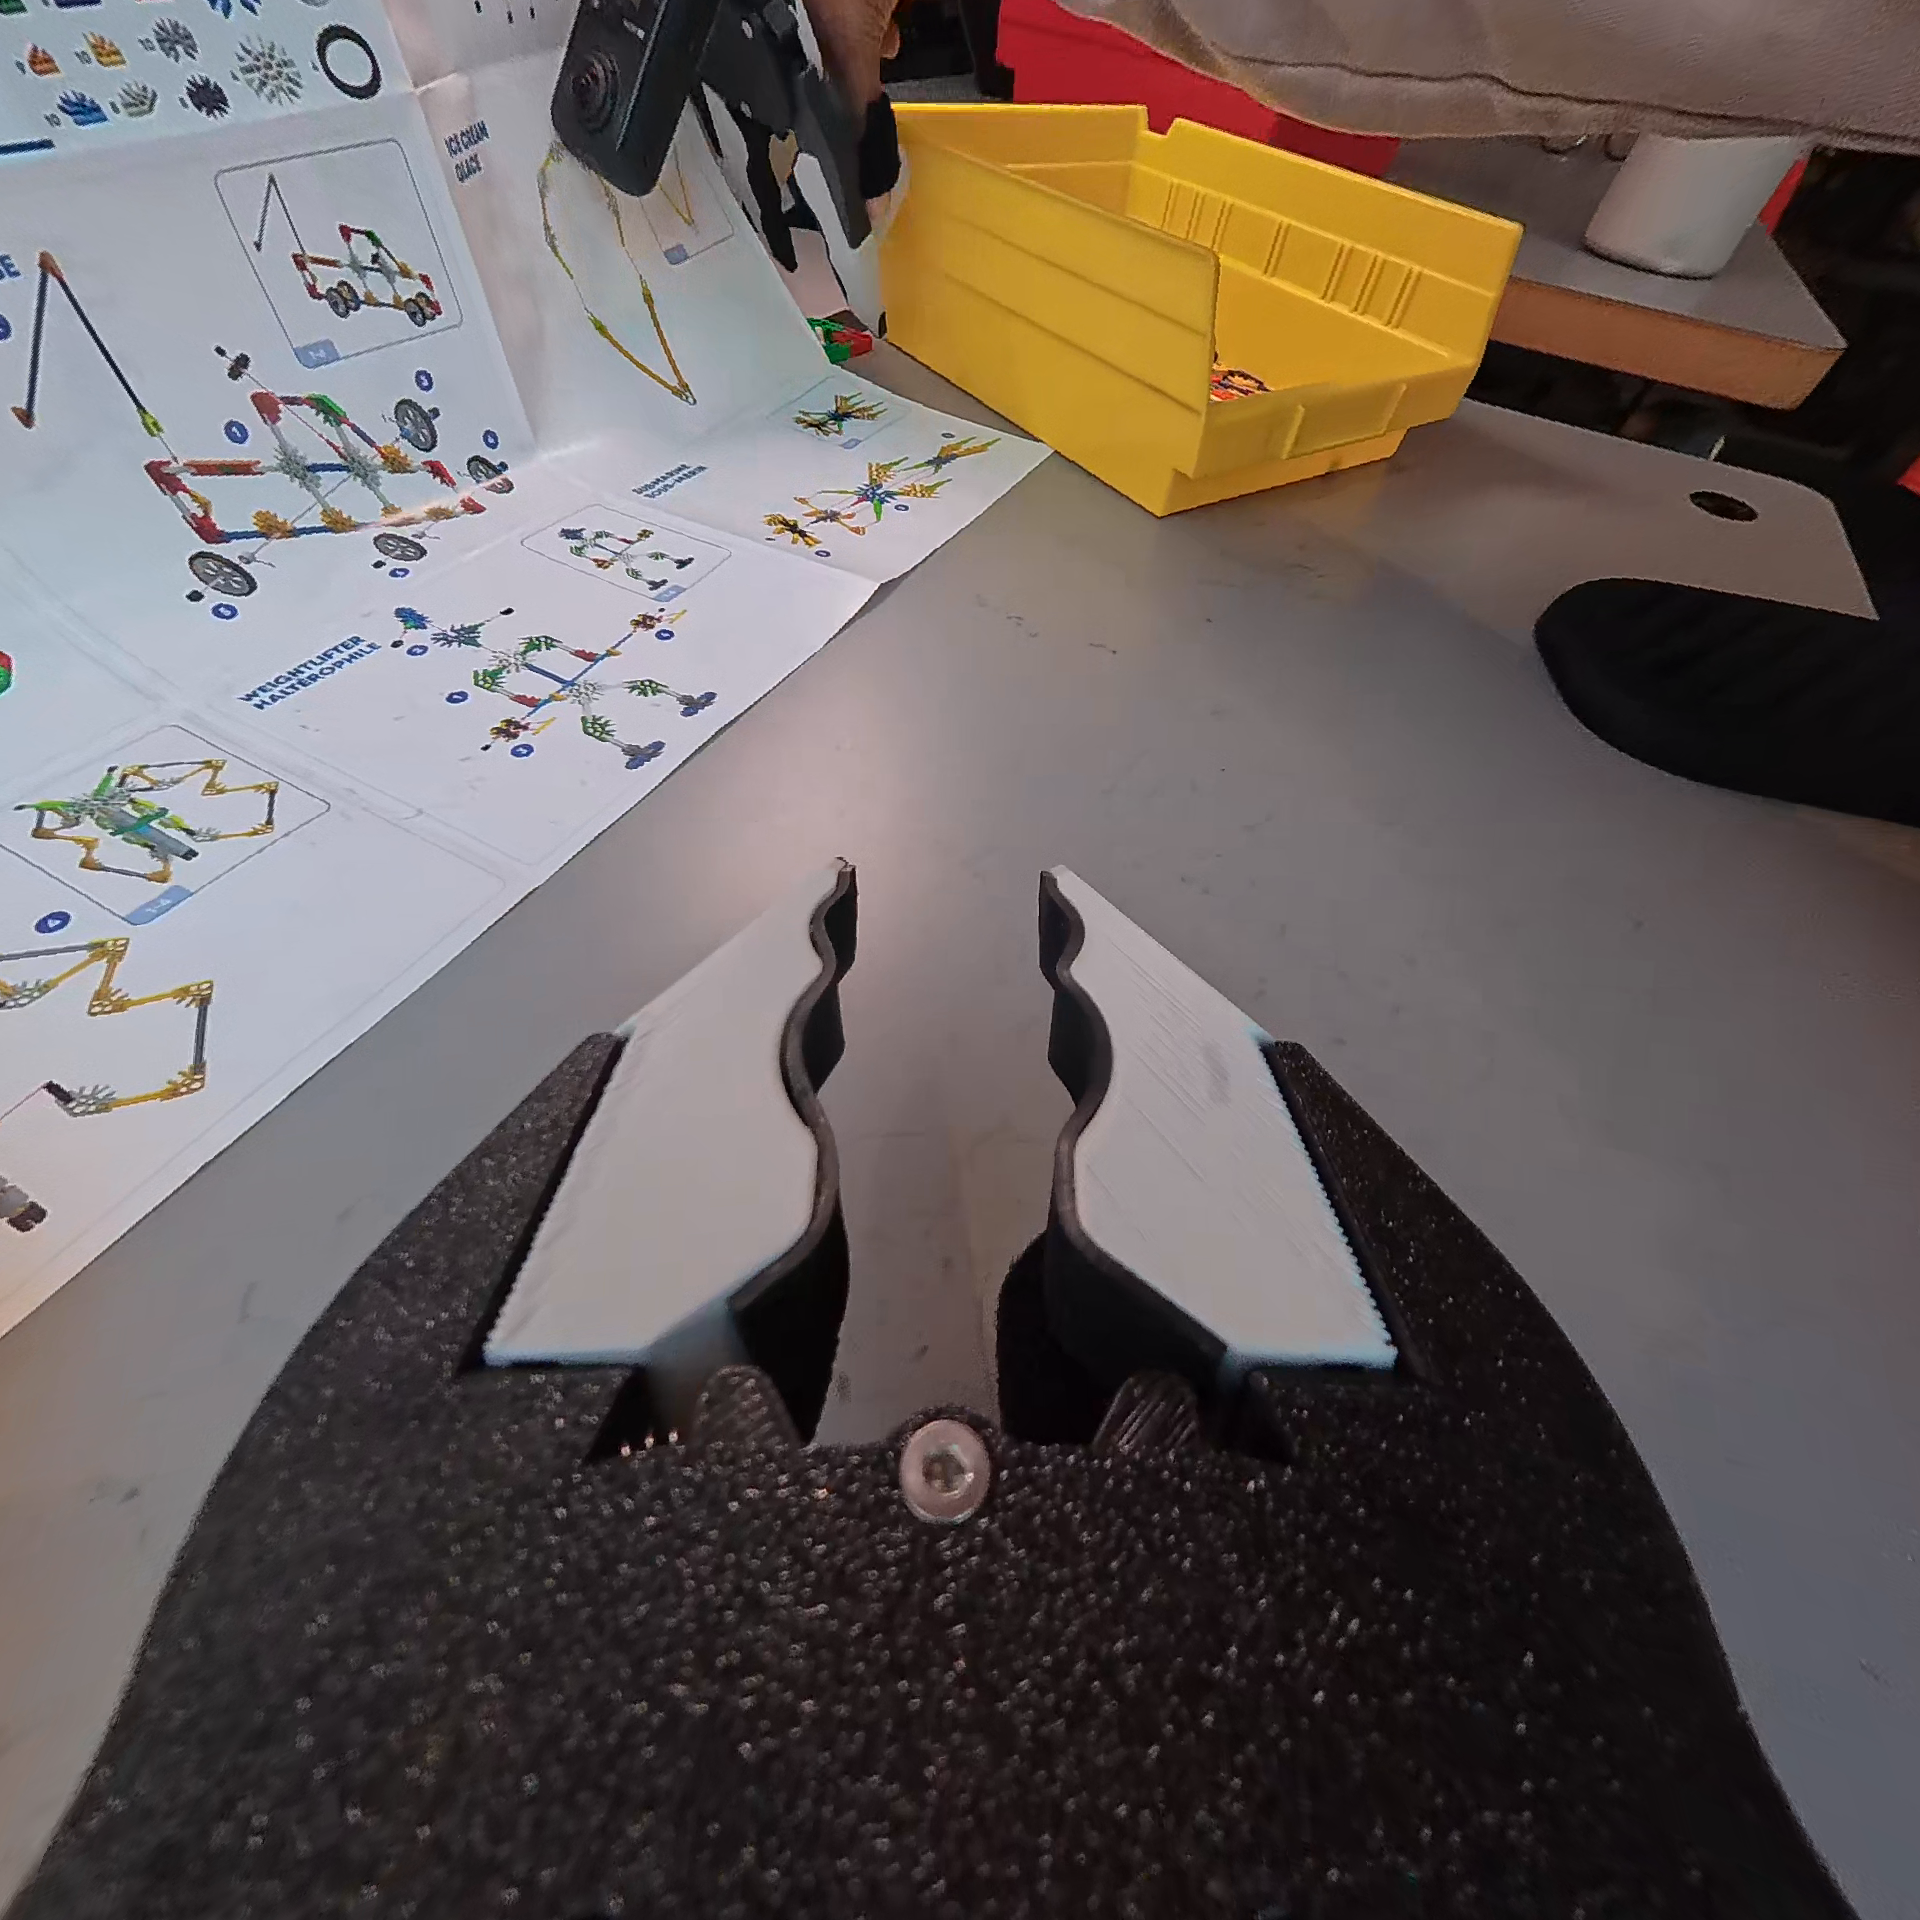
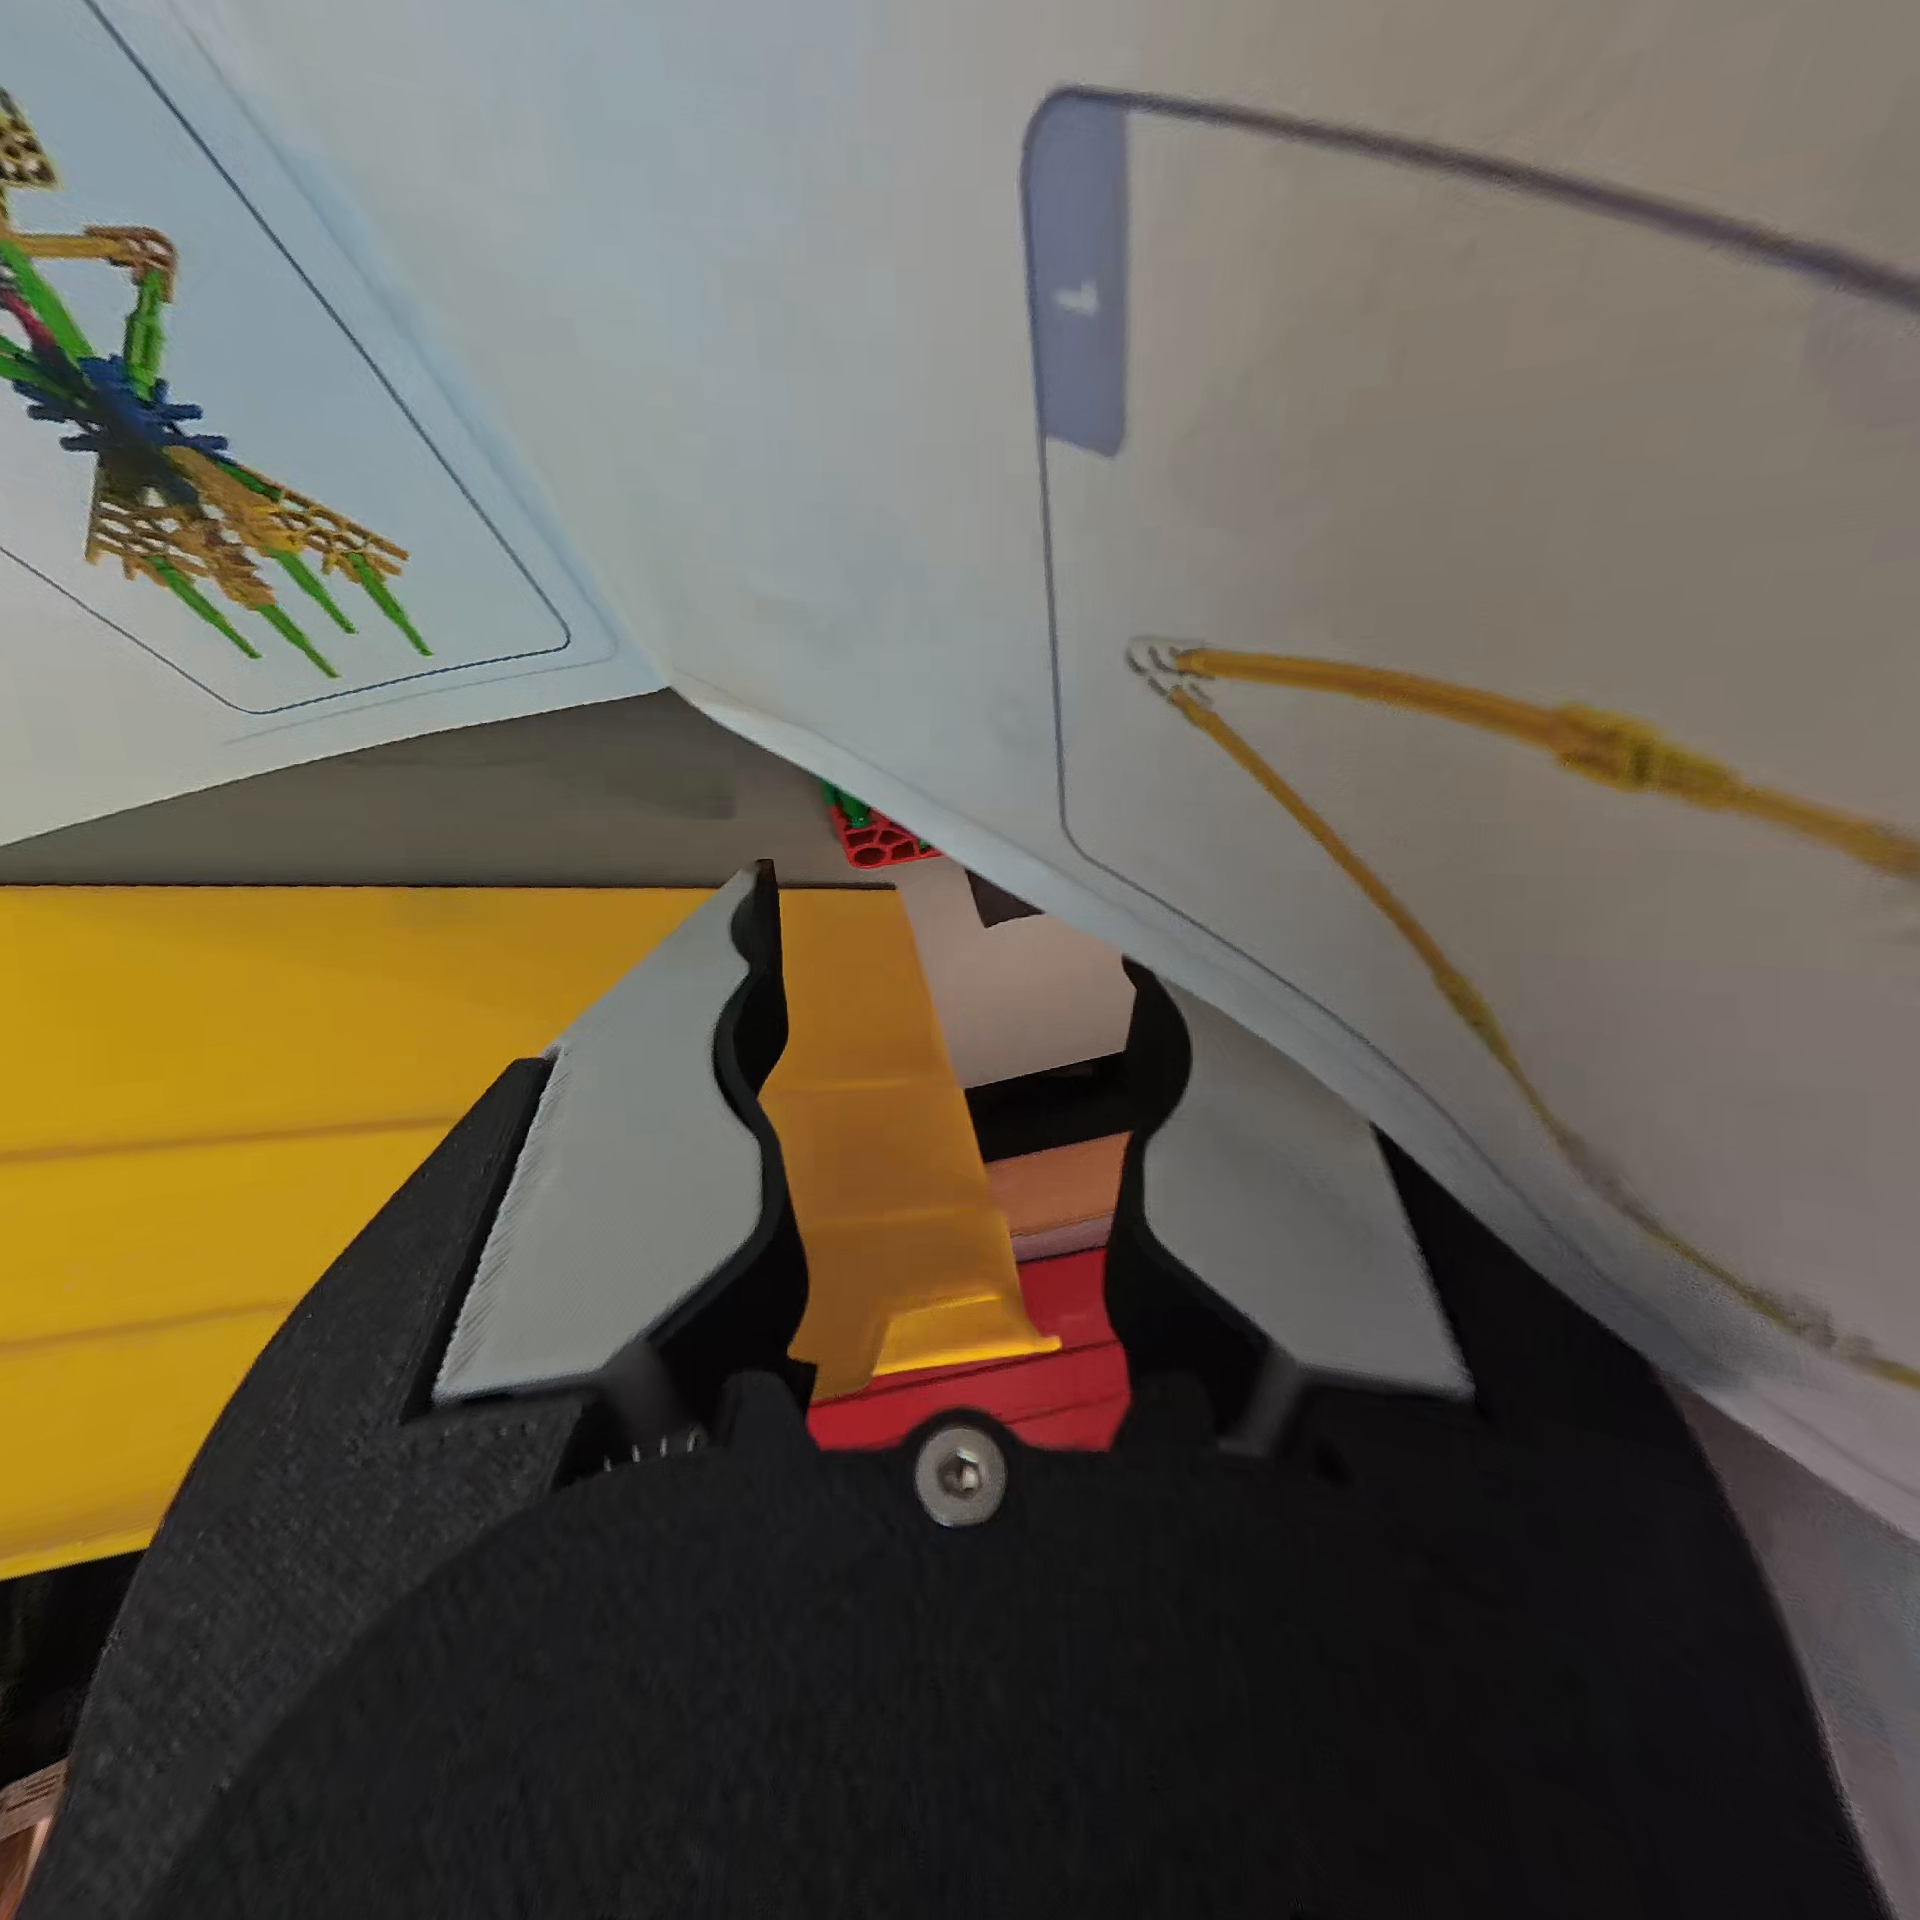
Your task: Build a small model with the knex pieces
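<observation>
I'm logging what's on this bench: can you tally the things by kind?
Yellow bin: 1
Instruction sheet: 1
Tools: 2, left tool and right tool, both open
Black pad: 1
Total: 5

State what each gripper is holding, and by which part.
Nothing is held. The left gripper is open over the bare table. The right gripper is open beside the lifted paper sheet and yellow bin.

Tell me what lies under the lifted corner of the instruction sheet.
Under the raised instruction sheet, beside the yellow bin, red and green construction pieces poke out on the grey table. Anything farther under the paper is covered.
</observation>
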Available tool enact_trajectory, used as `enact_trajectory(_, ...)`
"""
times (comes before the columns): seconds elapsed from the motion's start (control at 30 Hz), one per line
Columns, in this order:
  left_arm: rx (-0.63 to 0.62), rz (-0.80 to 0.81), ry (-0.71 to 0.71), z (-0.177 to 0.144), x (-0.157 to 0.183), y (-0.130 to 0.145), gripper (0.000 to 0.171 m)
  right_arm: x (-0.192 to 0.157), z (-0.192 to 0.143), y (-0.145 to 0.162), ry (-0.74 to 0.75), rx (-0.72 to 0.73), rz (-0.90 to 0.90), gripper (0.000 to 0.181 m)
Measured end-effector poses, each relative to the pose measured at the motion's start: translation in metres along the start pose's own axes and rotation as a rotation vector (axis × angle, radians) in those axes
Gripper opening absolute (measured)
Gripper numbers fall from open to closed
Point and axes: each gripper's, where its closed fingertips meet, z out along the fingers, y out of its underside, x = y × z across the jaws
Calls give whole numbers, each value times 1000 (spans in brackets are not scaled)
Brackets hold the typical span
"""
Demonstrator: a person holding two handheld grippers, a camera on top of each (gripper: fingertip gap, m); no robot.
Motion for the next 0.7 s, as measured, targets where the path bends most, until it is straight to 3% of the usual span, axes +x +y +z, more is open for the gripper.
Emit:
enact_trajectory(0.17,-3,-11,6,1,-3,0,33,-8,13,-10,-125,34,-3,60)
enact_trajectory(0.23,-7,-6,11,3,-3,1,33,-9,12,-10,-115,27,-34,48)
enact_trajectory(0.33,-26,14,16,5,0,3,33,-16,11,-8,-97,6,-77,44)
enact_trajectory(0.43,-36,53,9,7,3,5,32,-25,4,-8,-70,2,-114,13)
enact_trajectory(0.7,-34,66,3,7,6,4,29,-50,-26,-11,-28,56,-144,0)
